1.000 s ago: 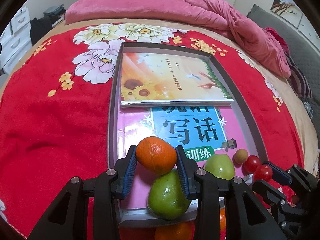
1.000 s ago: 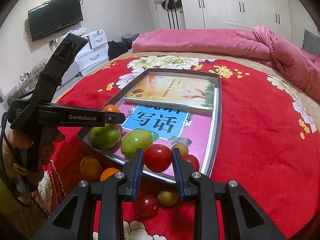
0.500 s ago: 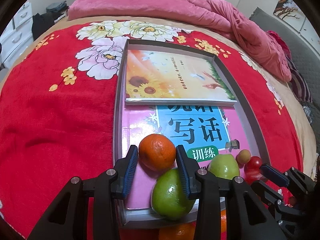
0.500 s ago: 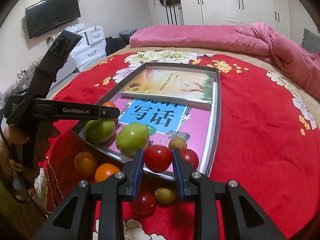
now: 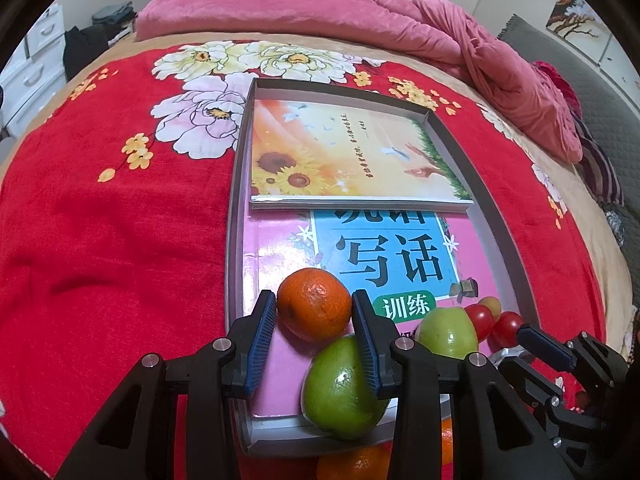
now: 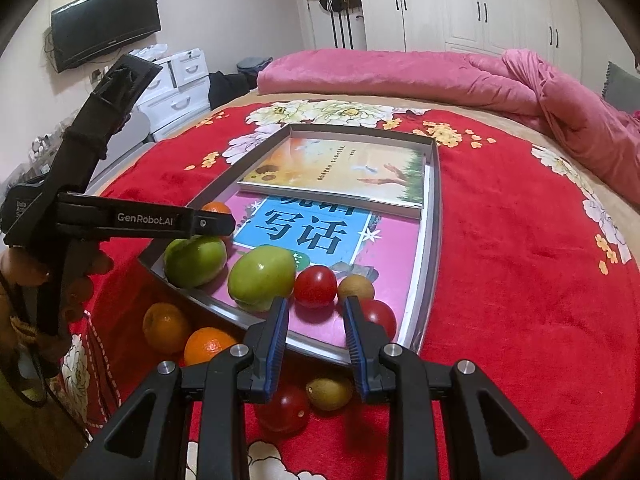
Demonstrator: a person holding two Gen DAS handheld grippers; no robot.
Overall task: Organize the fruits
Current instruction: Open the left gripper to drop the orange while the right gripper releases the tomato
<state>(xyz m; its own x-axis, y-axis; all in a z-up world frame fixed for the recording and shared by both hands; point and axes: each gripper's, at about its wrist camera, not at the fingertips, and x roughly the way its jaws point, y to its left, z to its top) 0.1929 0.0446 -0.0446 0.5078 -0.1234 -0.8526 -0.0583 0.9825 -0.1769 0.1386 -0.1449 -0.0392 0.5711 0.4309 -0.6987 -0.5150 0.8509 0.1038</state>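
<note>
Over the near left corner of the tray (image 5: 236, 208), your left gripper (image 5: 314, 322) is clamped on an orange (image 5: 315, 305), both blue pads pressed to its sides above the pink book (image 5: 280, 256) that lines the tray floor. Just nearer you than the orange, a green apple (image 5: 340, 392) sits against the tray's near rim, partly under the gripper's right-hand finger. A second green apple (image 6: 262, 278) rests further right along that rim.

Your right gripper (image 6: 316, 324) stands released at the tray's near edge, jaws apart with nothing between them. Just beyond its tips, inside the tray, lie a red tomato (image 6: 315, 286) and a small brown fruit (image 6: 356, 288), with another red tomato (image 6: 380, 316) close behind the right-hand finger.

Outside the tray, on the red blanket (image 6: 520, 280) near its rim, you have two oranges (image 6: 188, 334), one more tomato (image 6: 282, 408) and one more brown fruit (image 6: 329, 393). At the tray's far end a sunflower-cover book (image 5: 352, 160) lies over the pink one.
</note>
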